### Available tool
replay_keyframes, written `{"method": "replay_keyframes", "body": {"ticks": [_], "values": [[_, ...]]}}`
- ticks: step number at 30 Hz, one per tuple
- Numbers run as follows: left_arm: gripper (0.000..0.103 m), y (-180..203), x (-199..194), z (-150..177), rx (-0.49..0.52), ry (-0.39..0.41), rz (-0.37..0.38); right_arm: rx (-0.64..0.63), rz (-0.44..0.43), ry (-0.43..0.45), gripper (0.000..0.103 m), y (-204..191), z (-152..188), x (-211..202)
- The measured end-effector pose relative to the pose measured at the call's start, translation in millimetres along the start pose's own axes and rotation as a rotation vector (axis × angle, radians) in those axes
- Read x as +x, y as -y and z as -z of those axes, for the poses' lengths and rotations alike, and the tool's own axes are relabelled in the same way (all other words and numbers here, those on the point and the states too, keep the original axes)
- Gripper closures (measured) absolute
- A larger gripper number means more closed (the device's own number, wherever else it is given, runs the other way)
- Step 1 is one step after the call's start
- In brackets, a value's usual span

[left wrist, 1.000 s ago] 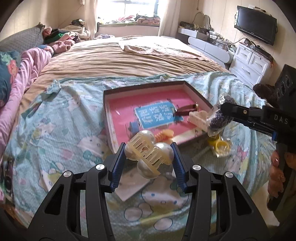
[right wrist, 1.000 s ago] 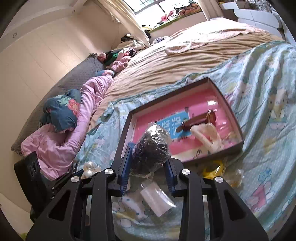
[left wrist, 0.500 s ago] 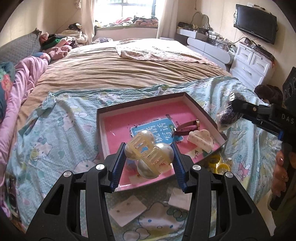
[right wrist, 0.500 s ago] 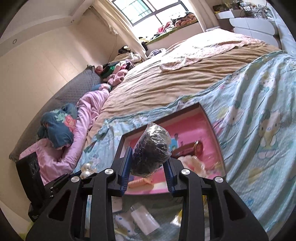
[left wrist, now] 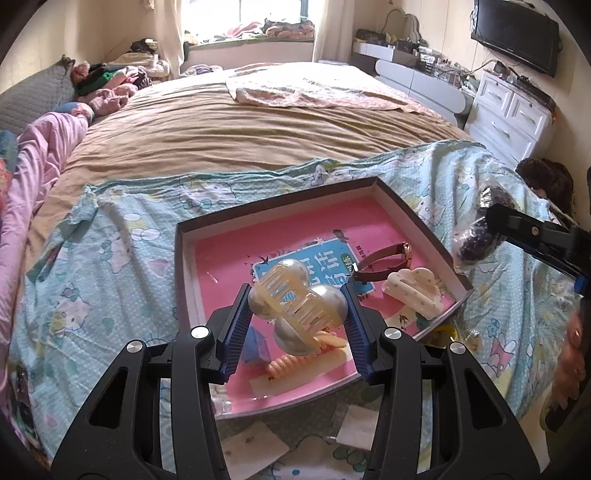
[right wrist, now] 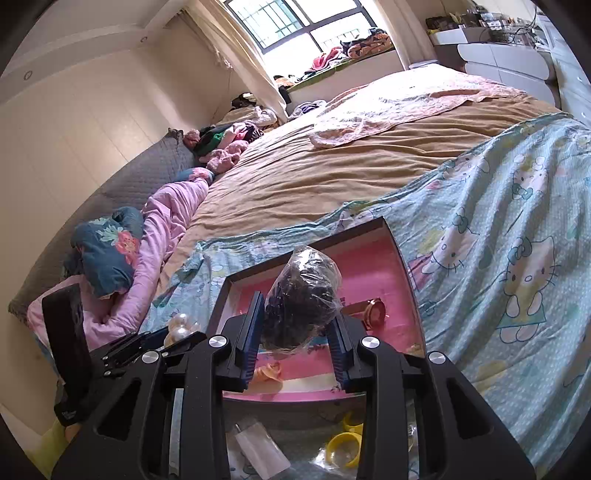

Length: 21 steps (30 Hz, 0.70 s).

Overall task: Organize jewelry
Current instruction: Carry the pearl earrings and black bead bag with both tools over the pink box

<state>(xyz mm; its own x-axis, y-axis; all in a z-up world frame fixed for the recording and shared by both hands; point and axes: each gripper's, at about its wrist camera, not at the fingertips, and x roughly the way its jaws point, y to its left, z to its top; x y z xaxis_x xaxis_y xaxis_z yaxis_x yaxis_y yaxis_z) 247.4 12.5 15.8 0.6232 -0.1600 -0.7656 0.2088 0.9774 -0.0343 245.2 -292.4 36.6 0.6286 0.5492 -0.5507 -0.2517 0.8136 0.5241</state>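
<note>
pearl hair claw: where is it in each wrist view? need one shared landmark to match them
Left wrist: pearl hair claw at lower centre, clamped in the left gripper.
Right wrist: lower left, pearls showing past the other gripper's fingers.
Shared landmark: the pink tray, just beyond it in both.

Home bedroom: large bed (left wrist: 229,122), wall television (left wrist: 517,33), white dresser (left wrist: 513,110).

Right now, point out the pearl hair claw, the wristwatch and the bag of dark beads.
pearl hair claw (left wrist: 295,301), left wrist view, comb teeth.
wristwatch (left wrist: 405,251), left wrist view, gold case.
bag of dark beads (right wrist: 301,295), right wrist view, bag's middle.
</note>
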Motion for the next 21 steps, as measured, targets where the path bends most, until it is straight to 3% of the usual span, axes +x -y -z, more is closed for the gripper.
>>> {"method": "replay_keyframes", "body": {"ticks": [21], "values": [[0.063,0,55,7,-0.013,-0.116,0.013,0.012,0.006,-0.136,0.072,18,26,41]]}}
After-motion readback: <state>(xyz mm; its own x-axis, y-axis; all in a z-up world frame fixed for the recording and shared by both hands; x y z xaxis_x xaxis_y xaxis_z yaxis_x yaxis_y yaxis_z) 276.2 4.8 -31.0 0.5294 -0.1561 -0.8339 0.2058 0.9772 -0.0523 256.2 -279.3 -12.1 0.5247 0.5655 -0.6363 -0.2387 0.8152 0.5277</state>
